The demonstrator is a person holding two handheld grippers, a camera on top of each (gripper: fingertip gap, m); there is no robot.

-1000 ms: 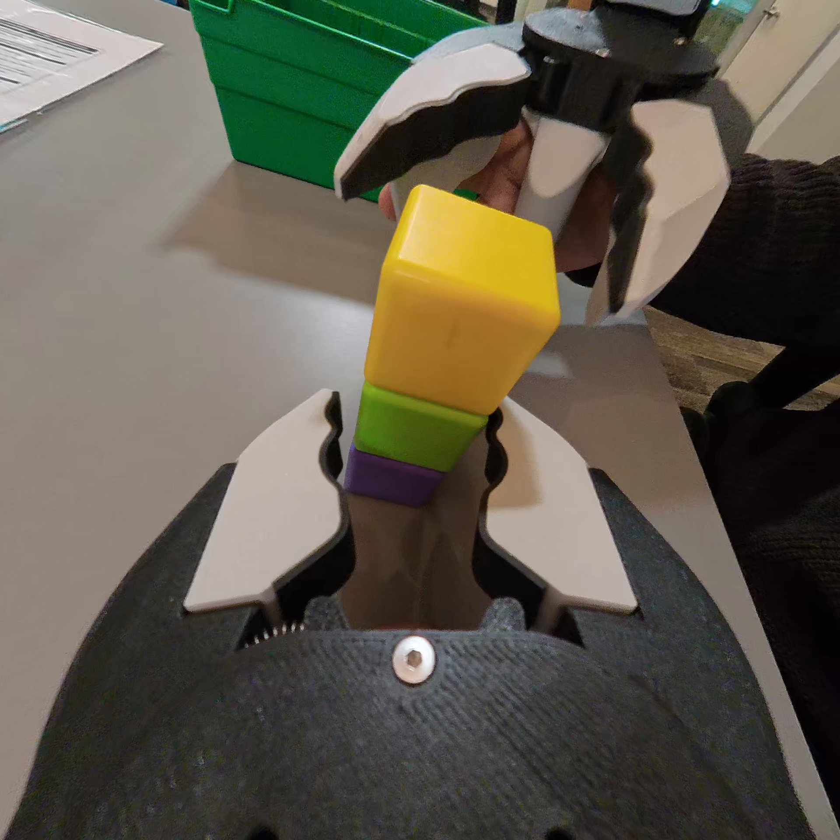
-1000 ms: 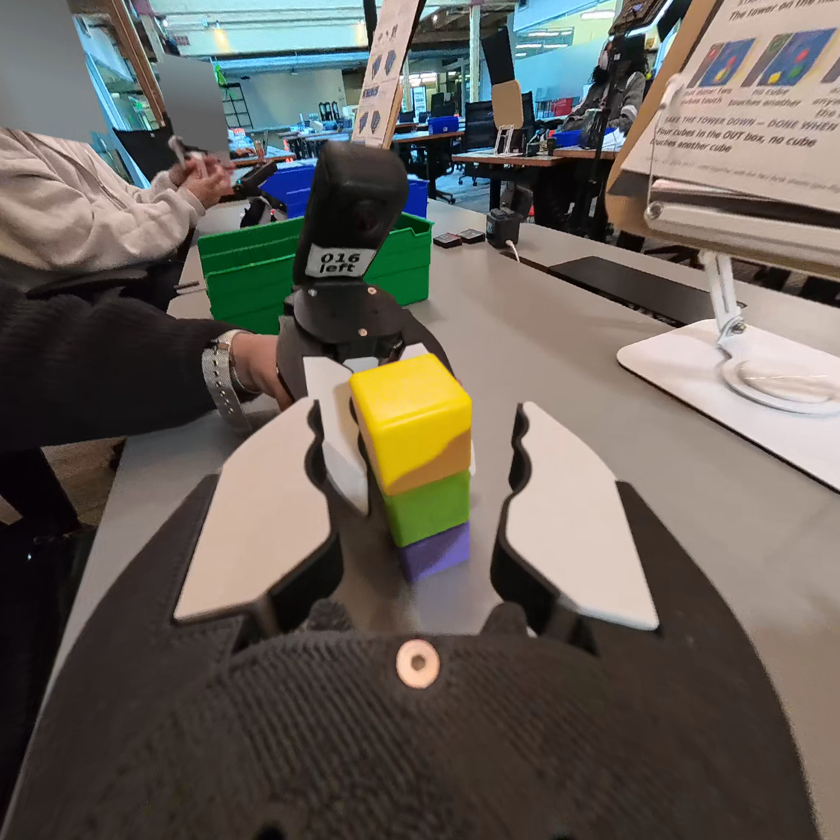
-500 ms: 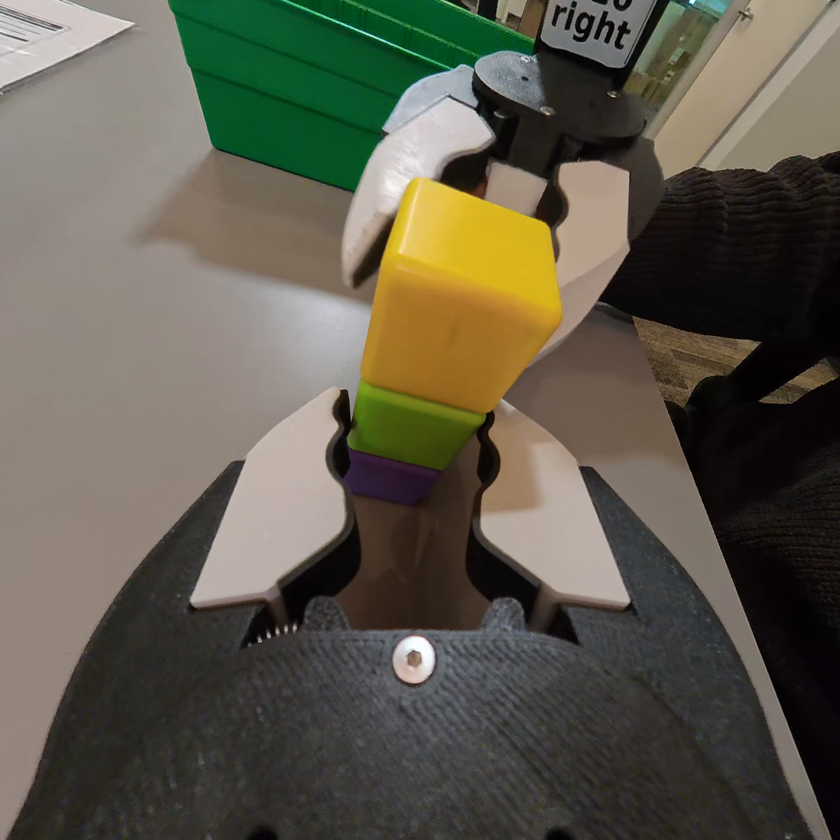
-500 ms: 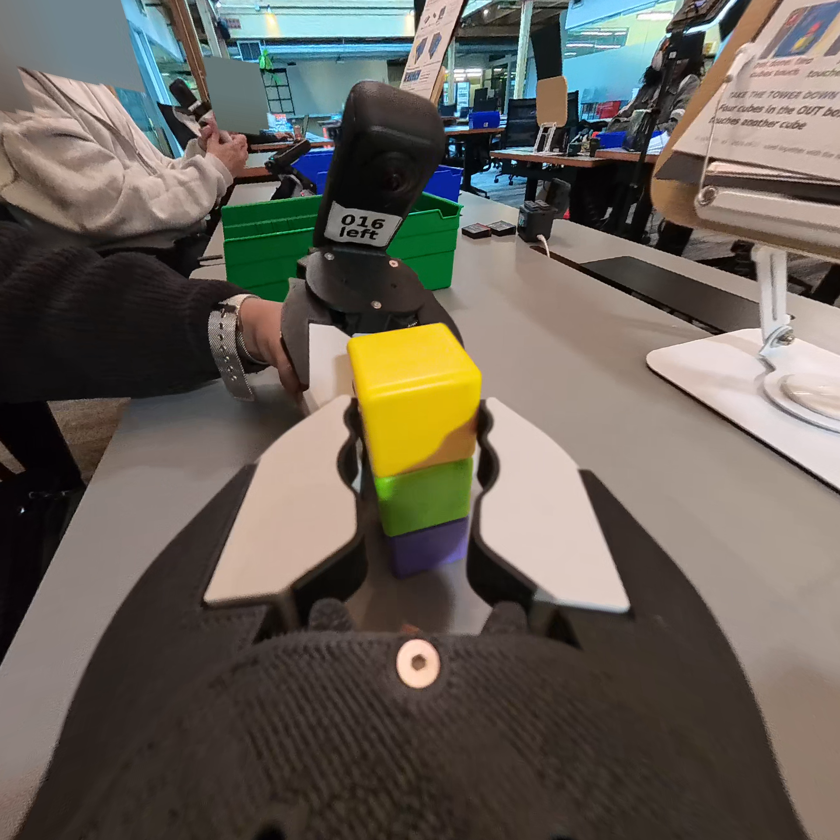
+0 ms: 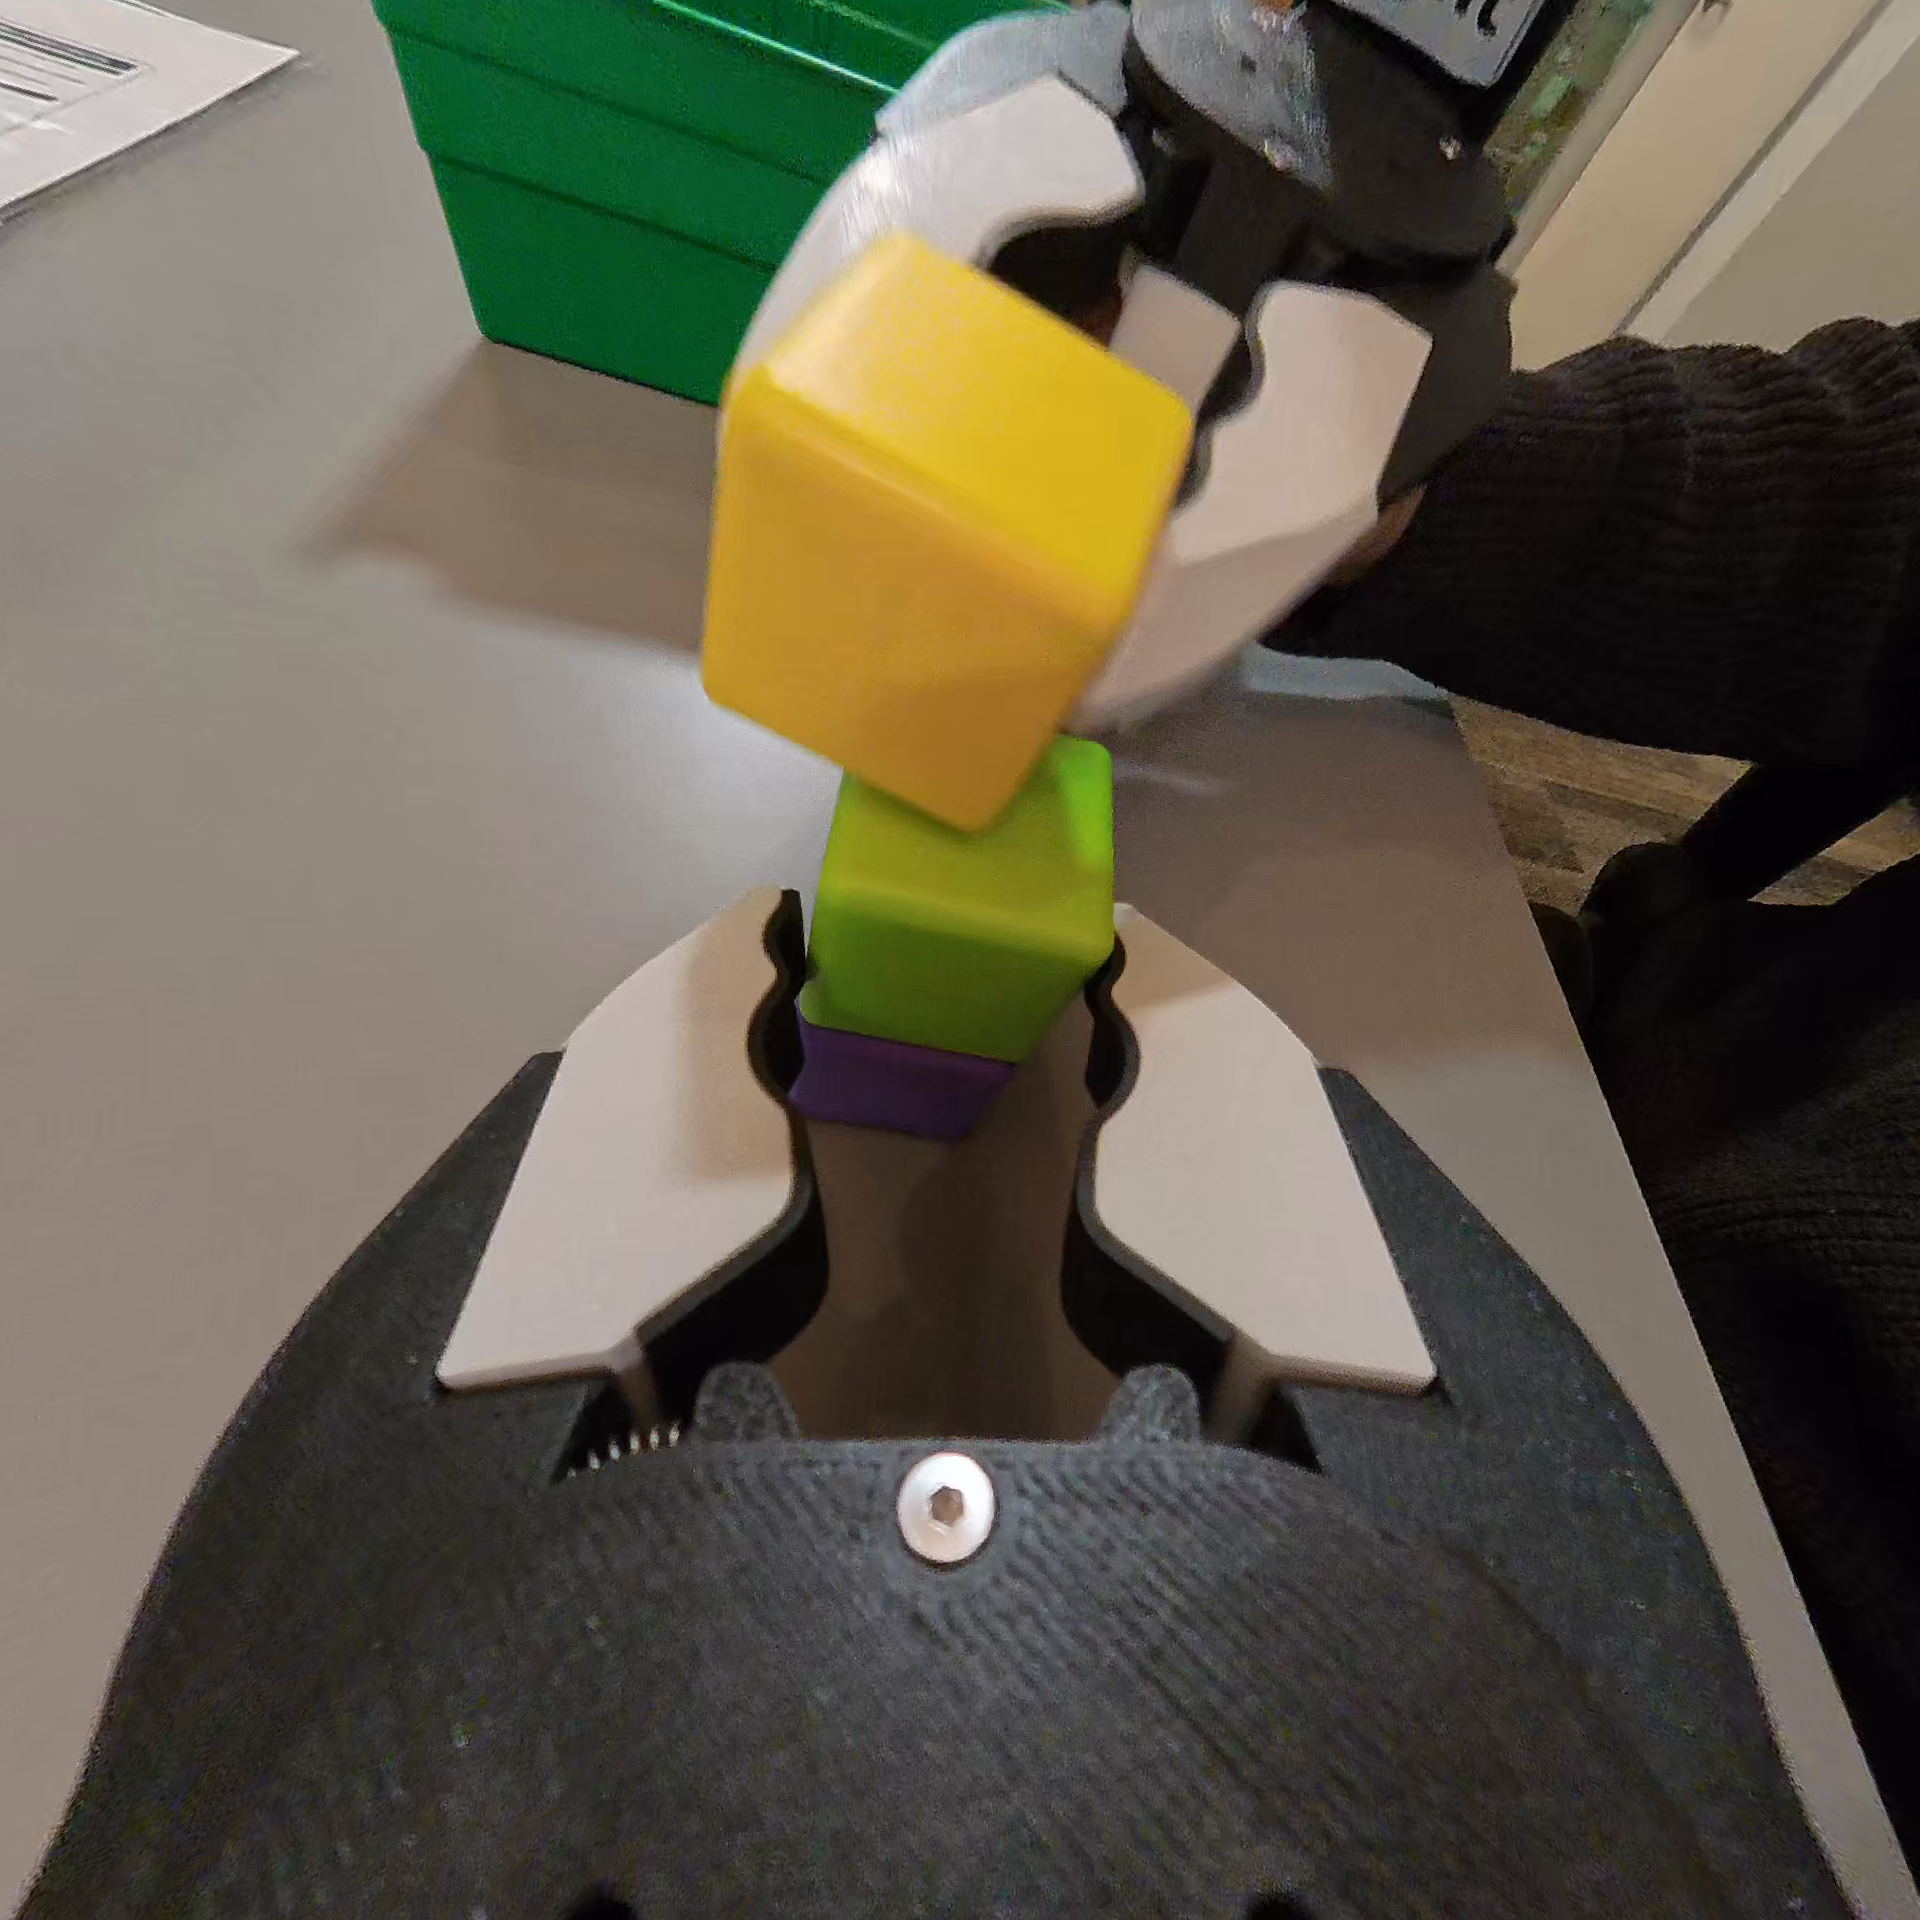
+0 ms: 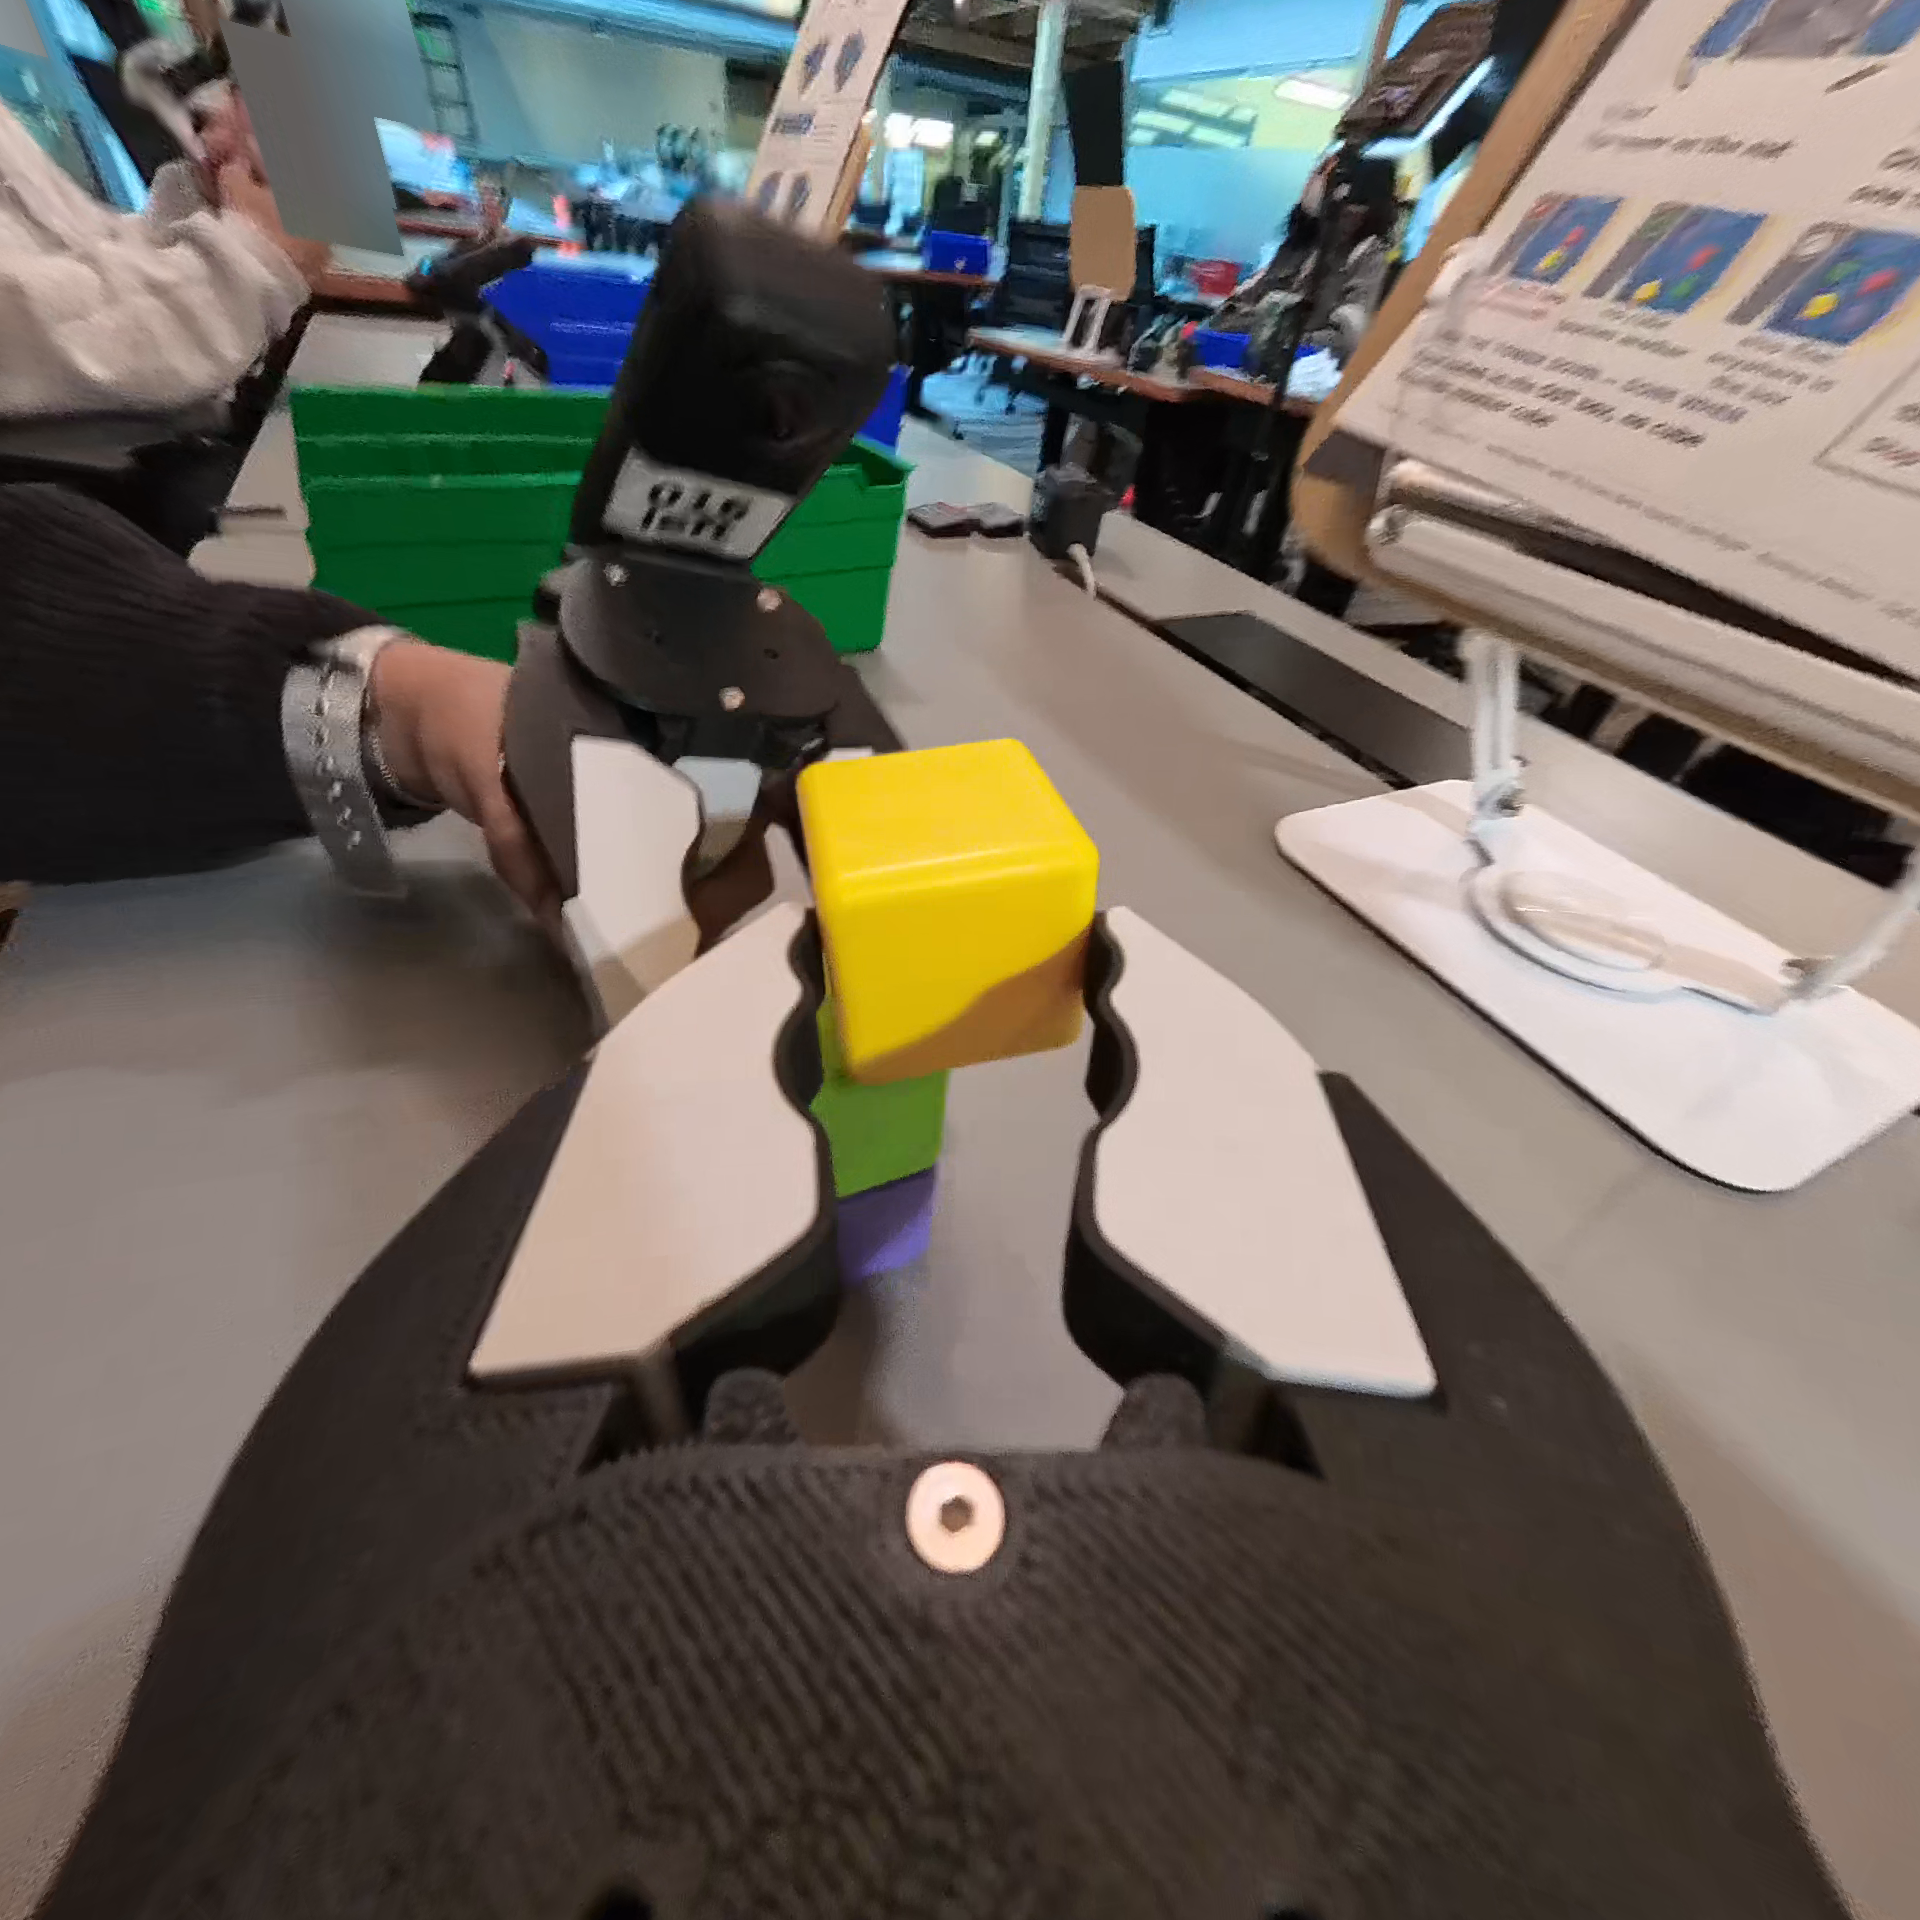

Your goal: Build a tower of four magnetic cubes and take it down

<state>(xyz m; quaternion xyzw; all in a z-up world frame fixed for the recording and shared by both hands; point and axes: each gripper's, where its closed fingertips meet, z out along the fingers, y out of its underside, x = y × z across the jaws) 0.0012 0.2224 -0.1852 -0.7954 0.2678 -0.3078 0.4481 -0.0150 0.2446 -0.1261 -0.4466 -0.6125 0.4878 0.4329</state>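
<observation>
Grey table [image 5: 260, 831], green bin [image 5: 623, 208] beyond the fingers. Right gripper [image 6: 945, 987] clenched on yellow cube [image 6: 945, 894] — tilted, lifted. Left gripper [image 5: 951, 966] clamped round green cube [image 5: 956, 914] — purple cube [image 5: 894, 1091] beneath

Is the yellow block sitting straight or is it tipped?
Tipped. The yellow block leans, corner down, over the green block, gripped by the right gripper.

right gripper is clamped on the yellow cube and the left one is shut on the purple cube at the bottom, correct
Not quite. The right gripper does clamp the yellow cube, but the left gripper is shut on the green cube, not the purple cube beneath it. The left wrist view shows this.
</observation>
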